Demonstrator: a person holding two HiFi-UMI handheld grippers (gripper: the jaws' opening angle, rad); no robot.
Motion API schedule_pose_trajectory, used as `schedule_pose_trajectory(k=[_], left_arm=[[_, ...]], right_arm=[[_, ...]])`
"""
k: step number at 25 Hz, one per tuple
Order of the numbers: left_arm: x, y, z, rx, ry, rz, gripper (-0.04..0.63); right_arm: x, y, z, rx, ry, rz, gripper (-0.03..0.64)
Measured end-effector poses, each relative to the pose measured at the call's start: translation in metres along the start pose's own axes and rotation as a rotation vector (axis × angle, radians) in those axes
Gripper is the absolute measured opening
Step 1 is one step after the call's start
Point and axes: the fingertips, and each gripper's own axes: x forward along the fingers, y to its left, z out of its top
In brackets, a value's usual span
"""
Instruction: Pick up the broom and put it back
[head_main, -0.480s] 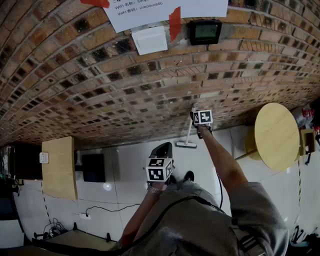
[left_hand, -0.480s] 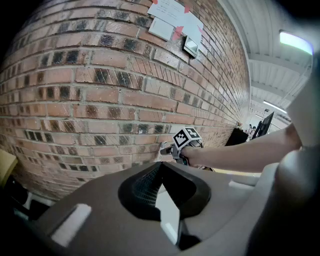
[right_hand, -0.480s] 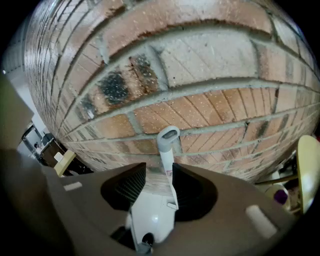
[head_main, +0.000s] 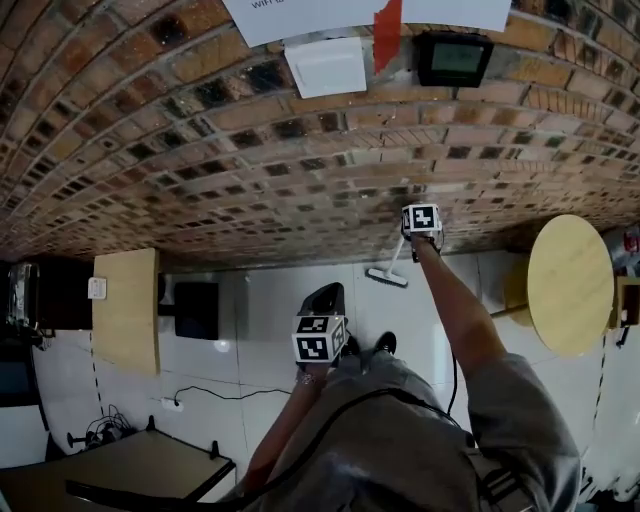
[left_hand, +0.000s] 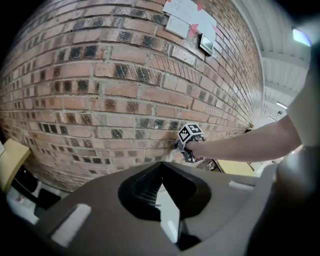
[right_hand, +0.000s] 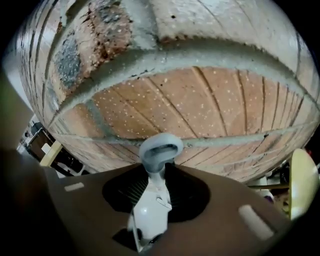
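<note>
White broom (head_main: 392, 268), slanted, brush head on pale floor (head_main: 280, 300) beside brick wall (head_main: 250, 170), grey looped handle end uppermost

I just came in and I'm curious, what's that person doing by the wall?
The person's right gripper is shut on the top of the broom handle, holding it close against the brick wall, with the brush head down by the white floor. The left gripper hangs back, shut and empty.
</note>
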Motion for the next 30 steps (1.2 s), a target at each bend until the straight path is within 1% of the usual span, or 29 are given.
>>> schedule_pose_trajectory(k=[6,13,17,21,26,30], left_arm=[[0.000,-0.004,0.005,0.013,-0.012,-0.021,0.000],[0.002,-0.013,0.008,0.044,-0.023,-0.058,0.000],[-0.001,-0.014,0.014,0.056,-0.040,-0.079,0.000],[-0.003,-0.010,0.026,0.061,-0.071,-0.089,0.000],[-0.001,-0.017,0.041,0.077,-0.106,-0.109,0.000],[-0.001,-0.027,0.047,0.096,-0.125,-0.132,0.000]], right_arm=[[-0.013,0.013,-0.012,-0.094,-0.028,0.067,0.098],[-0.060,0.043,-0.066,-0.151,-0.076,0.099,0.098],[-0.105,0.075,-0.086,-0.179,-0.144,0.113,0.097],[-0.160,0.115,-0.074,-0.194,-0.253,0.149,0.098],[-0.232,0.140,-0.056,-0.129,-0.344,0.147,0.098],[-0.276,0.165,-0.043,-0.134,-0.416,0.168,0.098]])
